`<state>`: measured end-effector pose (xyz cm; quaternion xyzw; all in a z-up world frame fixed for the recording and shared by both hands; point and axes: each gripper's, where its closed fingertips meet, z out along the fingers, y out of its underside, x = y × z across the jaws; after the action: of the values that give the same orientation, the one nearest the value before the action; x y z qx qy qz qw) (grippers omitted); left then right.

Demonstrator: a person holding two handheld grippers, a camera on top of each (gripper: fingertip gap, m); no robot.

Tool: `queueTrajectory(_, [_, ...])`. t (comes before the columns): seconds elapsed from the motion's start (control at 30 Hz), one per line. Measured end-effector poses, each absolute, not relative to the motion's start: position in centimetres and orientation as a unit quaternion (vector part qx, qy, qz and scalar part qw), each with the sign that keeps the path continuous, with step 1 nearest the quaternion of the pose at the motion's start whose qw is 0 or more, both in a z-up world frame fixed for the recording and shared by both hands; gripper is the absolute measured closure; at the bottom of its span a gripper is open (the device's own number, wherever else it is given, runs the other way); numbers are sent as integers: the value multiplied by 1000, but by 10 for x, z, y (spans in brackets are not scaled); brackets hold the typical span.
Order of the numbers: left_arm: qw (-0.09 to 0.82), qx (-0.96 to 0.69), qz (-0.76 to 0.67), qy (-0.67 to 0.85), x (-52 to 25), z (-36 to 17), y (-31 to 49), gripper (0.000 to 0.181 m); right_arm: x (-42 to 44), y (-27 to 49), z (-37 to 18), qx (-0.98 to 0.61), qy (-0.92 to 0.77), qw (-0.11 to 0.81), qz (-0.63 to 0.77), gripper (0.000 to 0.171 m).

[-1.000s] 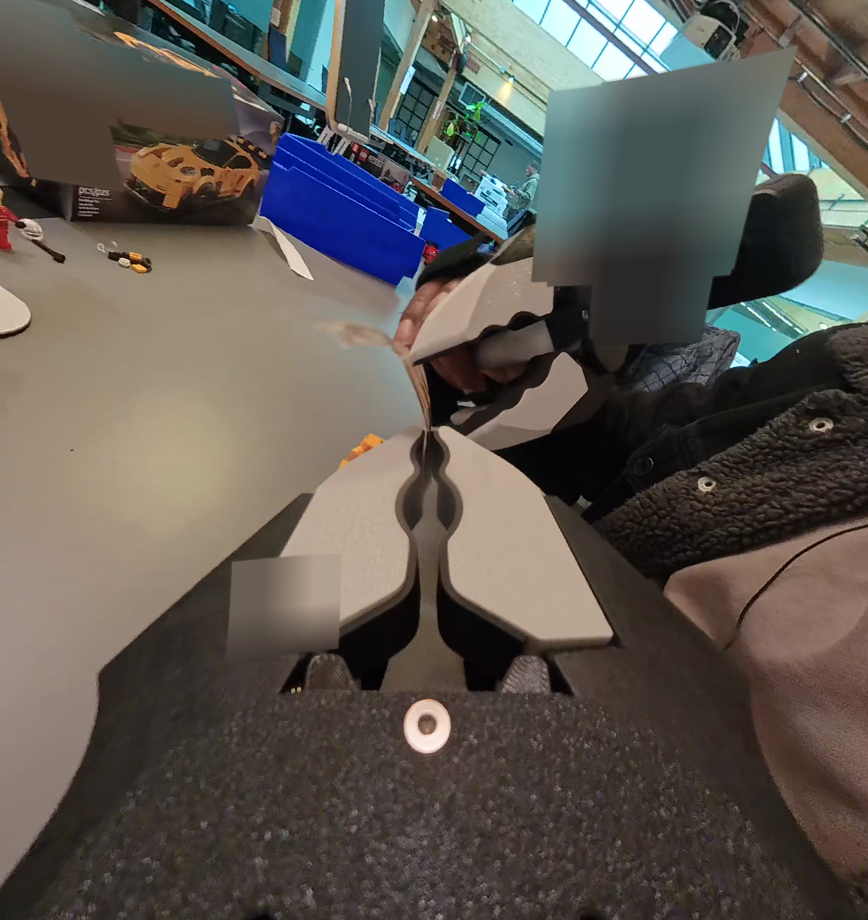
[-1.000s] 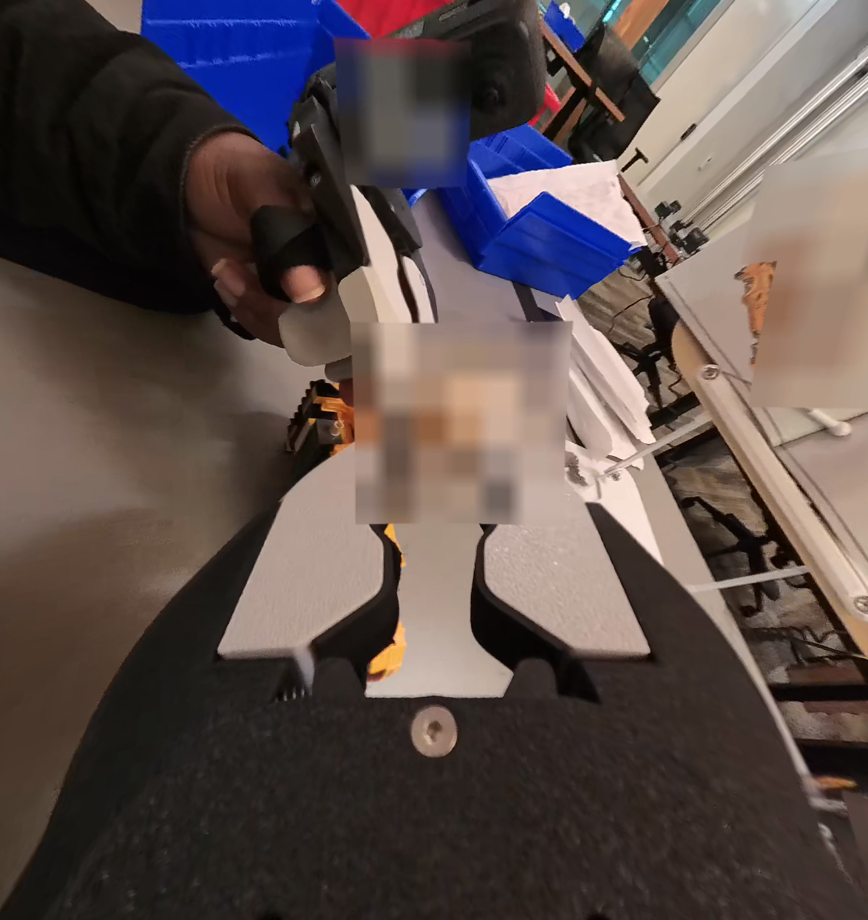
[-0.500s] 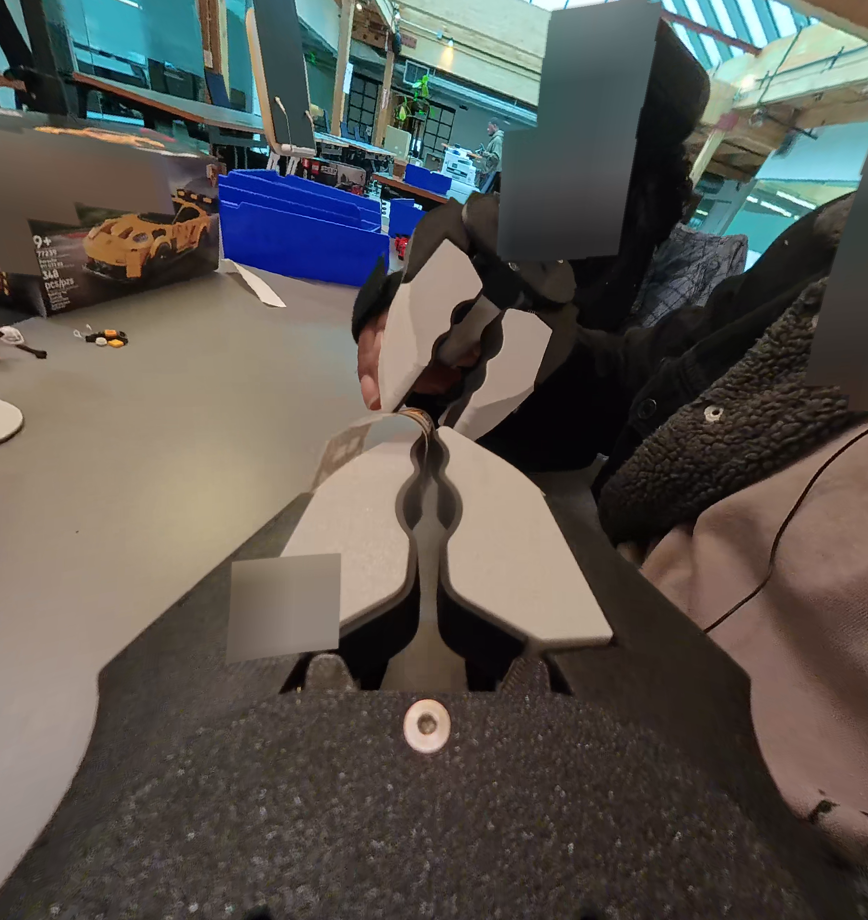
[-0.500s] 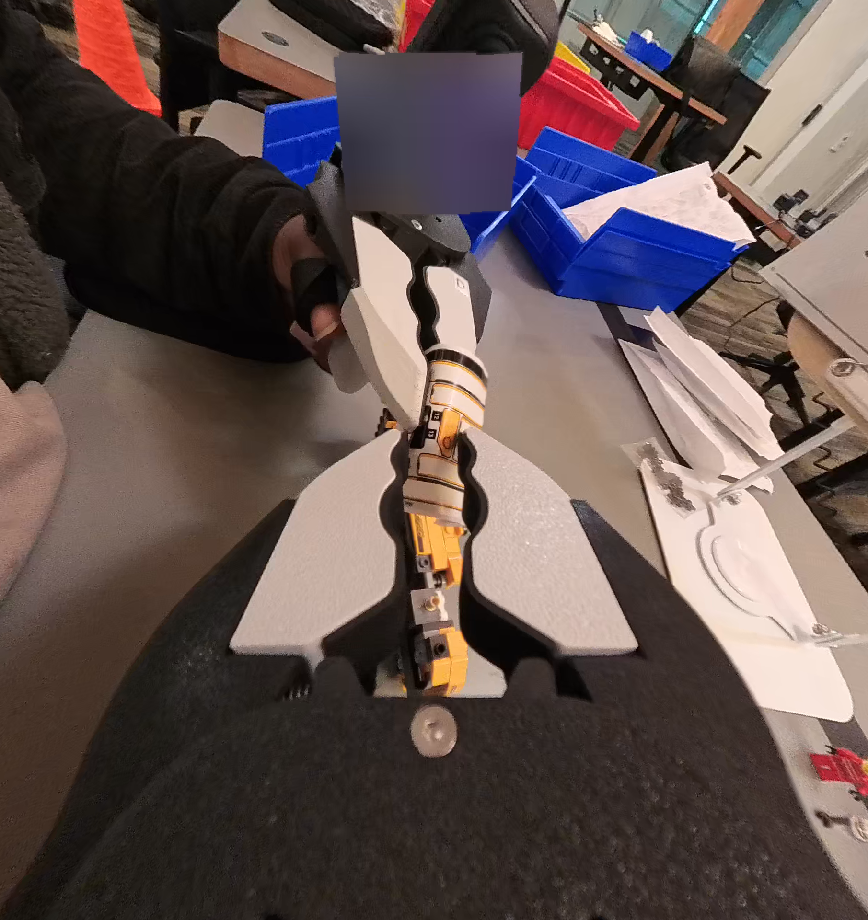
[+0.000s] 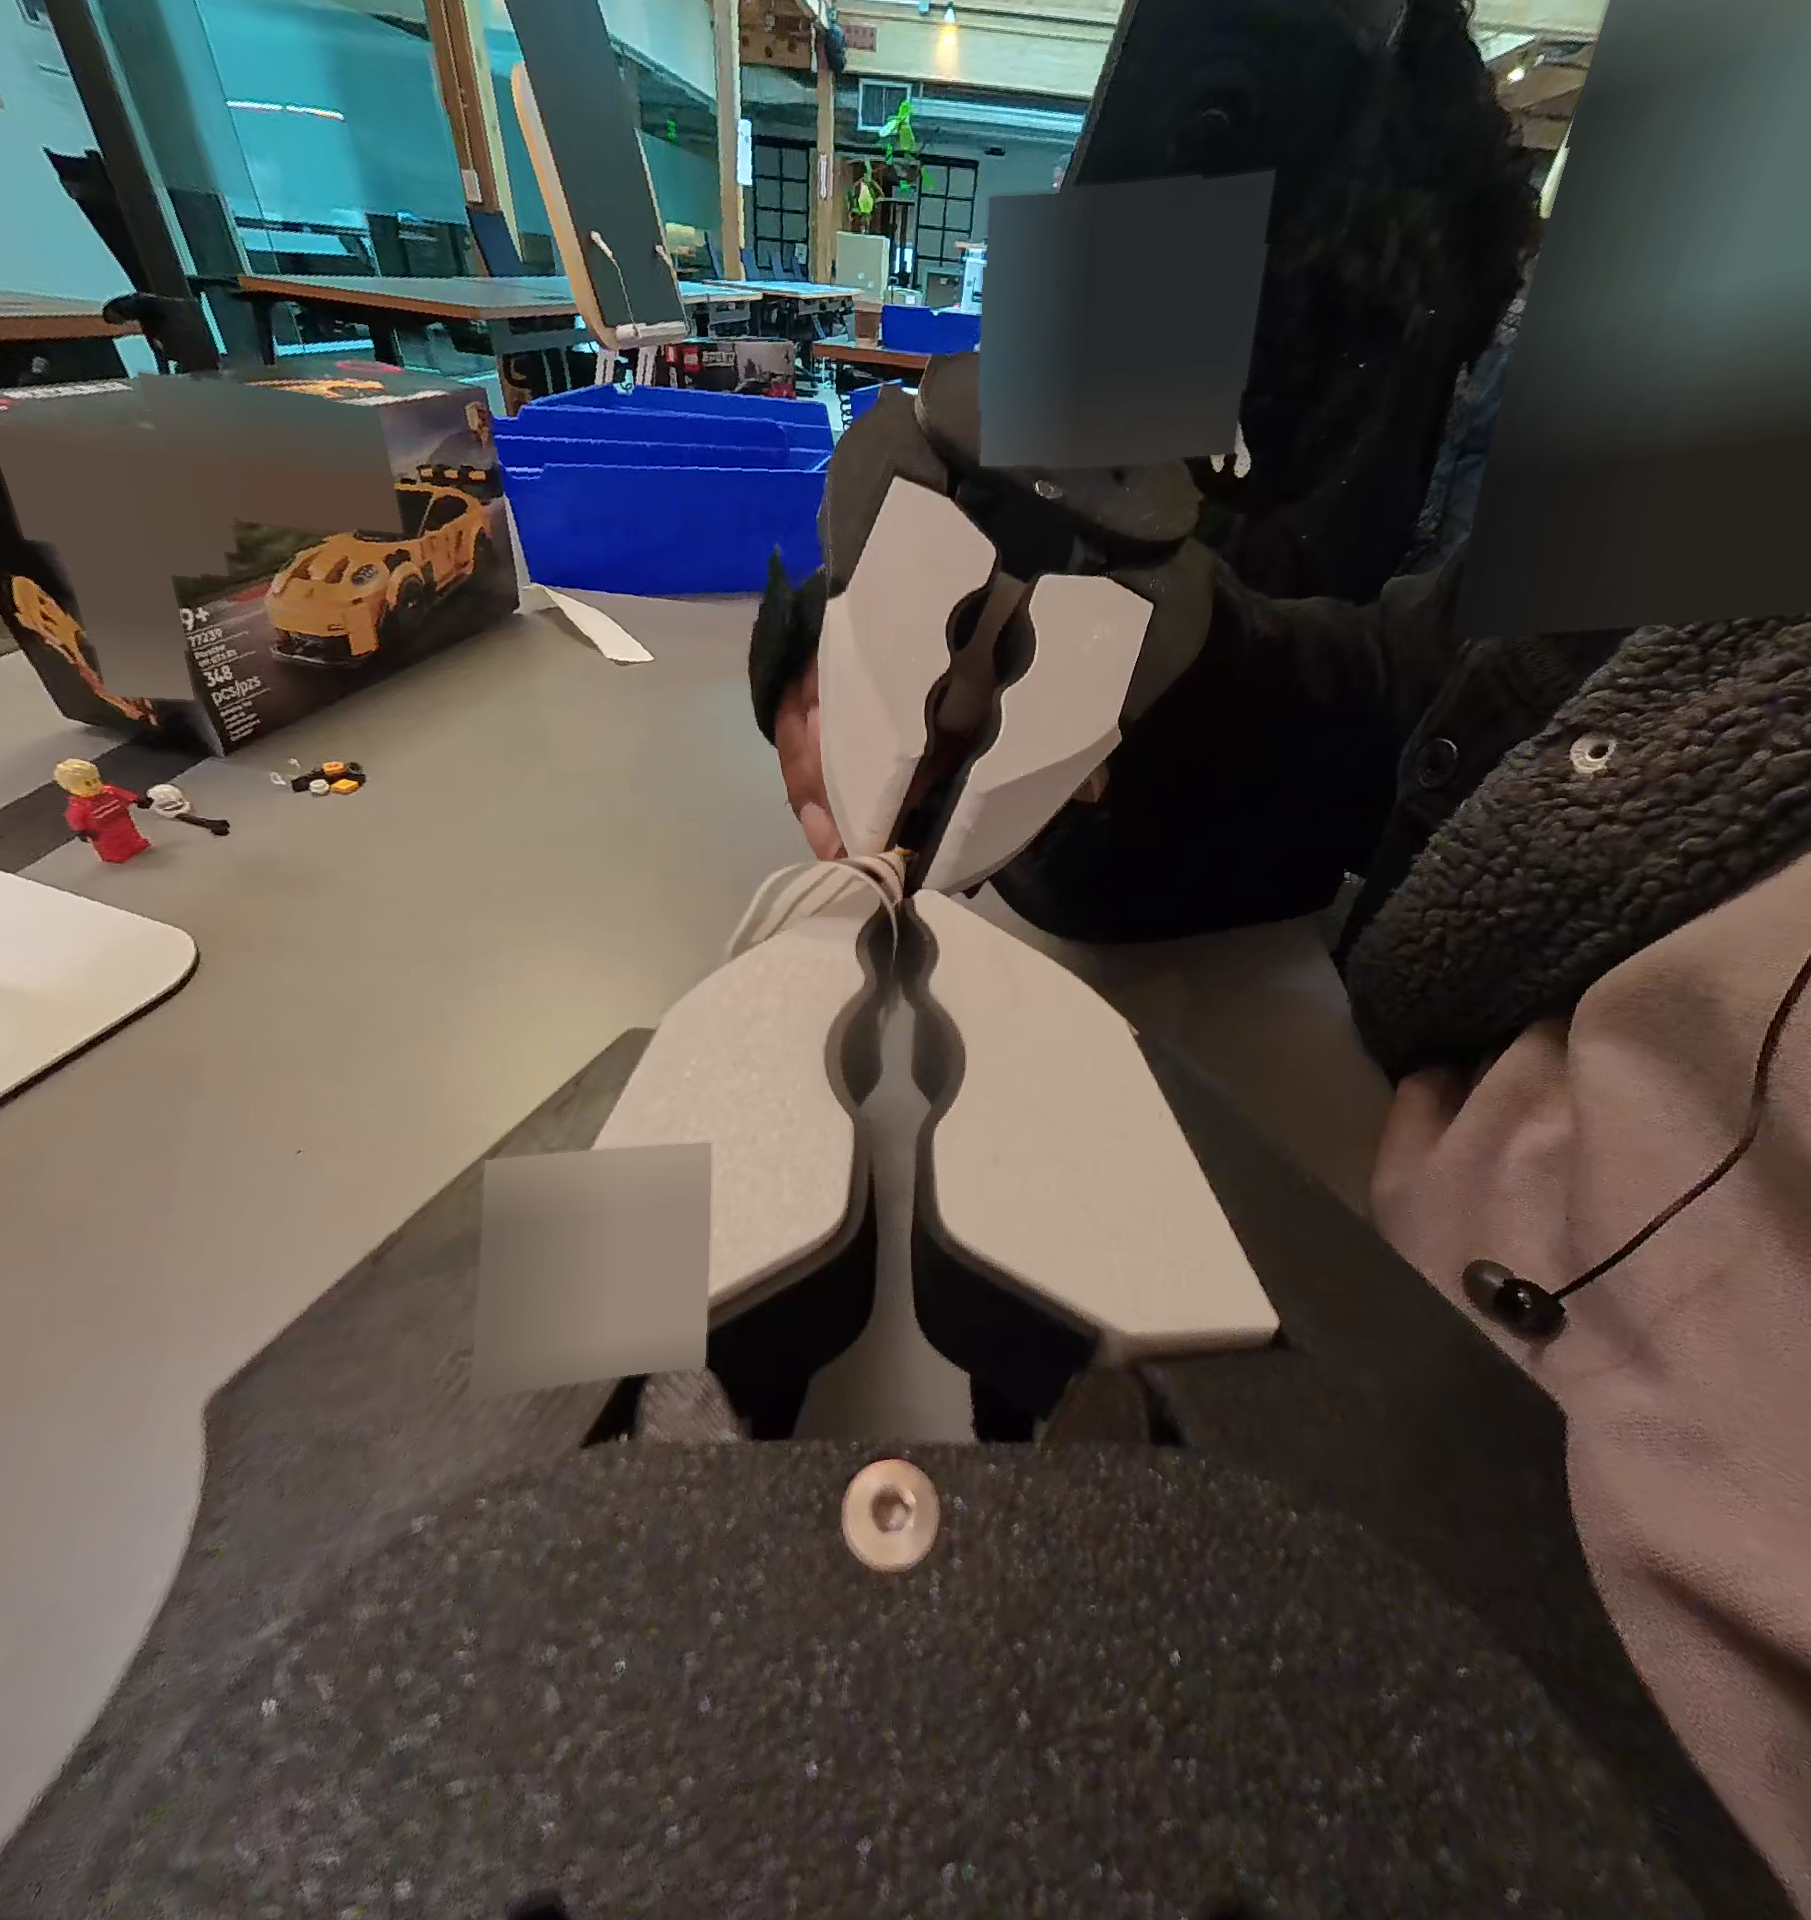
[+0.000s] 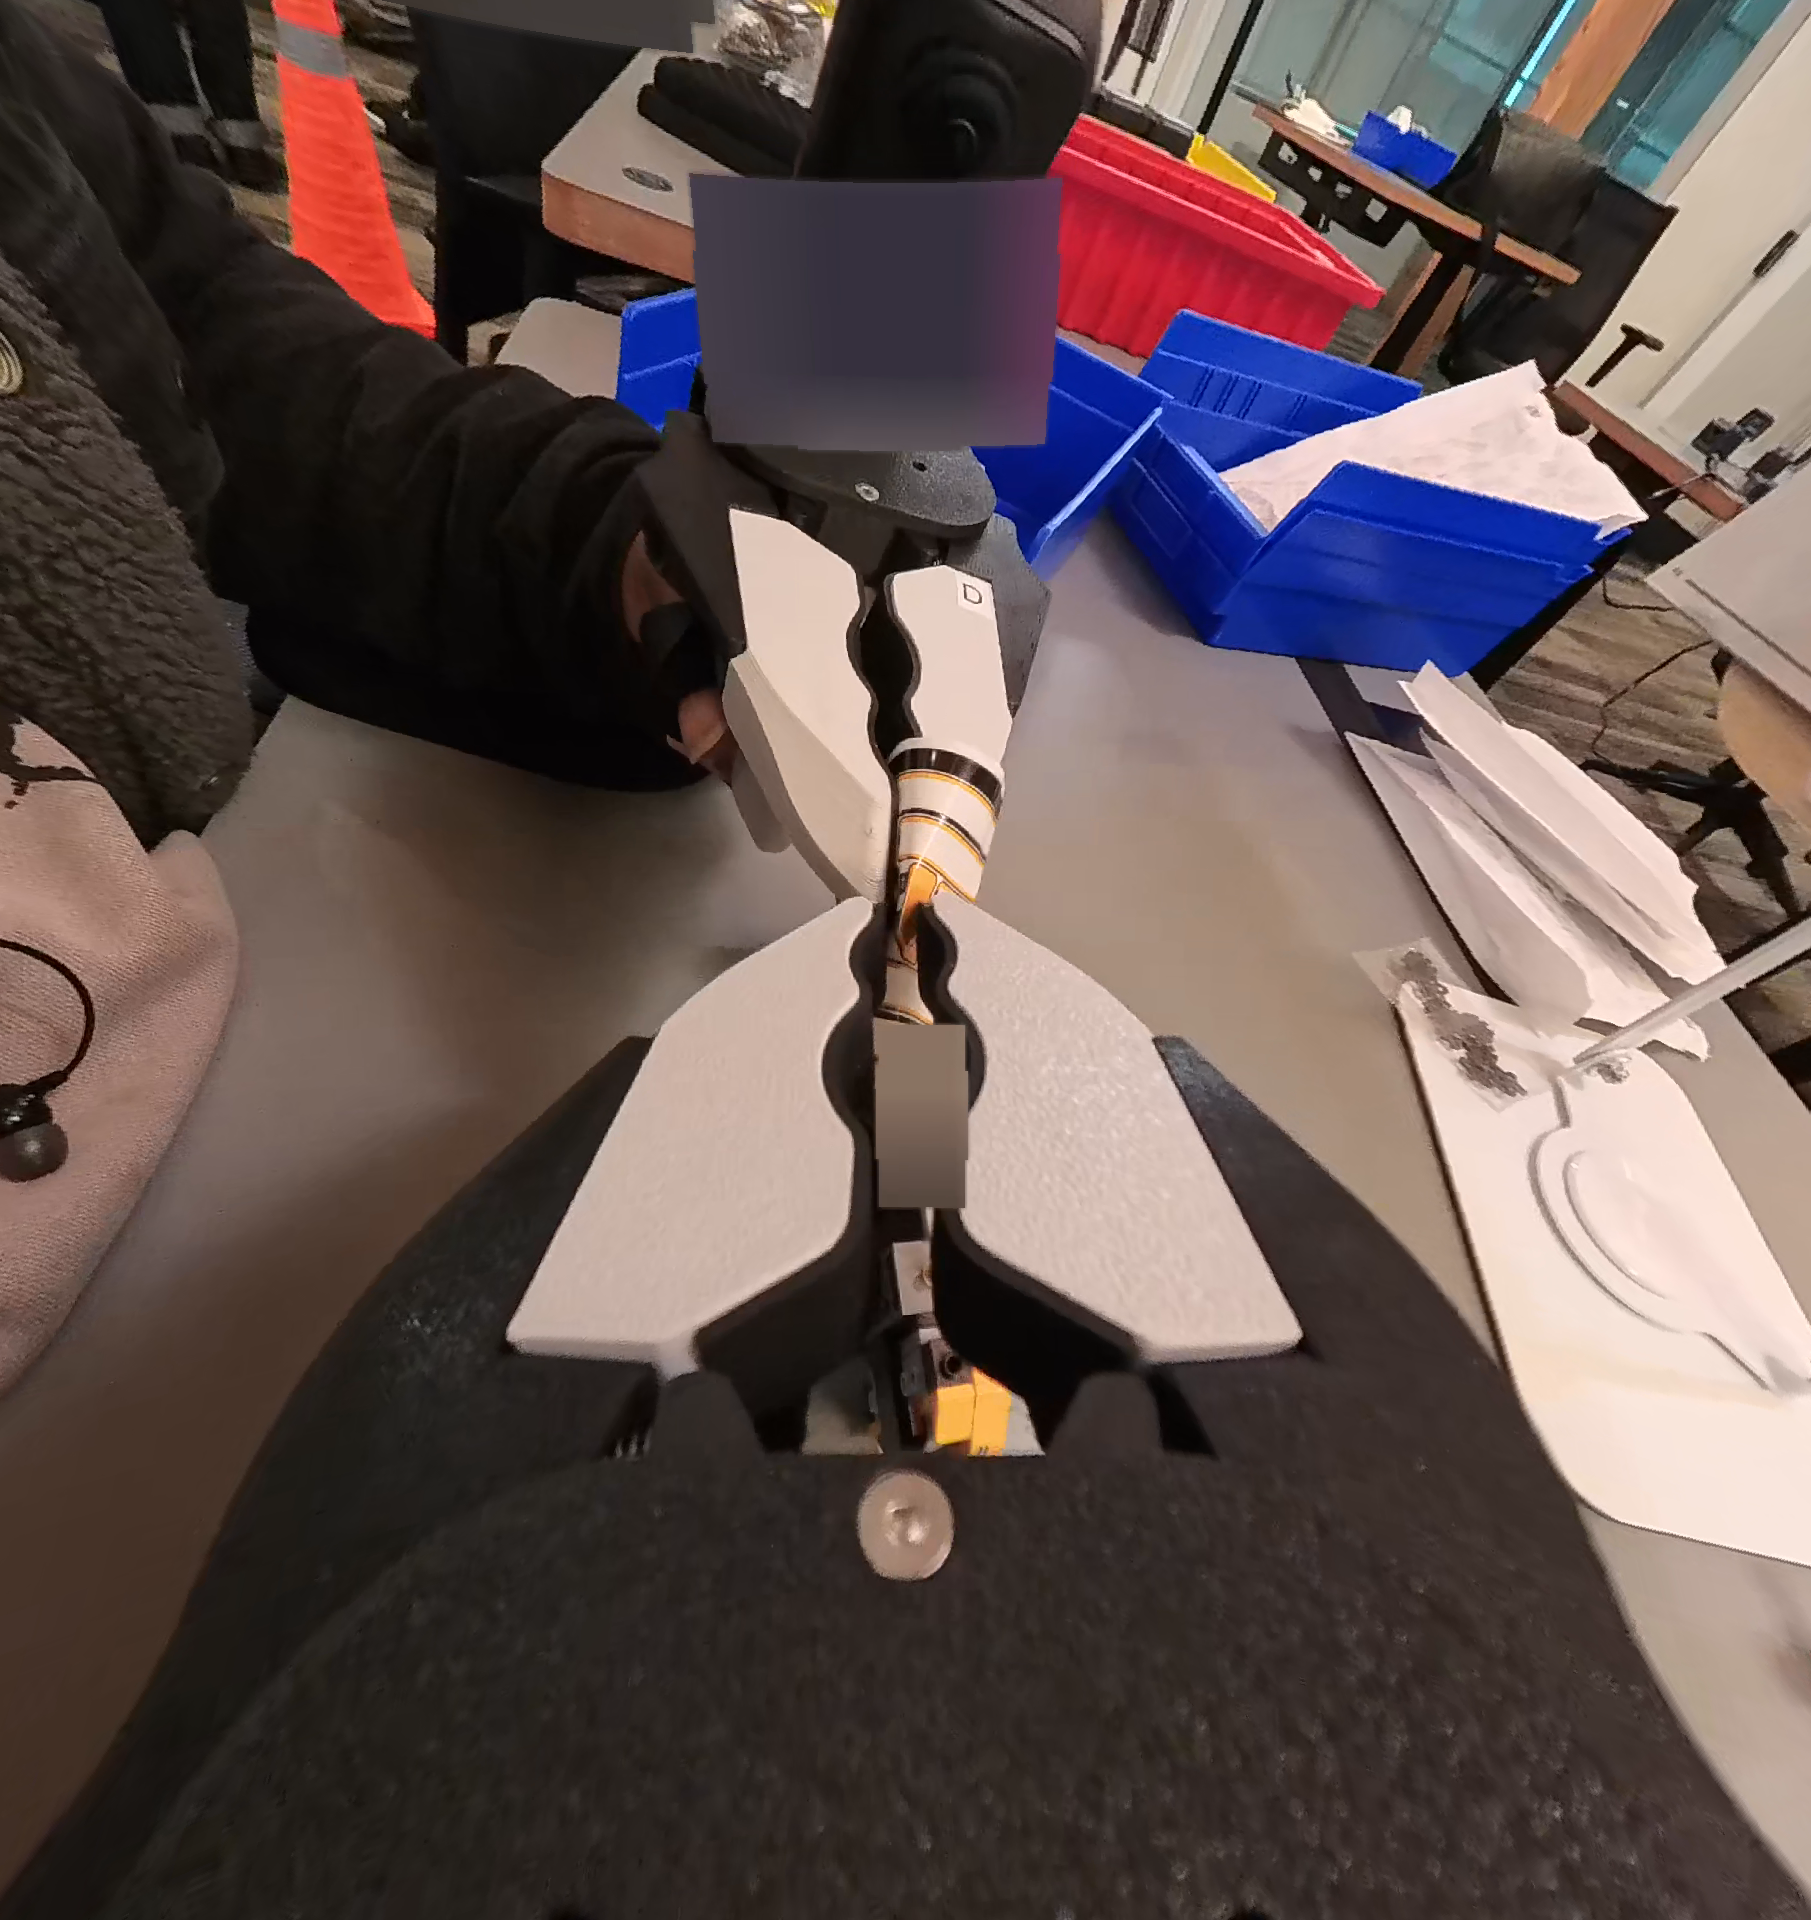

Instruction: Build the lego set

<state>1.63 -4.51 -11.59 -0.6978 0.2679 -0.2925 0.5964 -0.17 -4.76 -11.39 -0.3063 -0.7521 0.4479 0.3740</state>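
Since the earlier frame both hand-held grippers levelled. Left hand-held gripper (image 5: 896, 914) and right hand-held gripper (image 6: 906, 925) both pinch the sticker strip (image 6: 937, 831); sticker unapplied, build incomplete.

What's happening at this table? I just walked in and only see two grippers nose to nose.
A person holds both grippers above the grey table. The left gripper is shut on a curled white sticker sheet with orange and black stripes. The right gripper is clamped on a partly built orange and black lego car piece. The sheet bridges both tips. A red minifigure and the car-printed box wait nearby.
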Motion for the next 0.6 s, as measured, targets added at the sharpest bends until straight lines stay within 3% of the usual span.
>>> queueTrajectory(0.27, [586,-705,-306,256,16,-117,-44,181,-1,-47,-115,-331,-739,335,482,167])
queueTrajectory(0.6, [551,-704,-411,179,13,-112,-43,181,3,-41,-108,-350,-717,306,520,155])
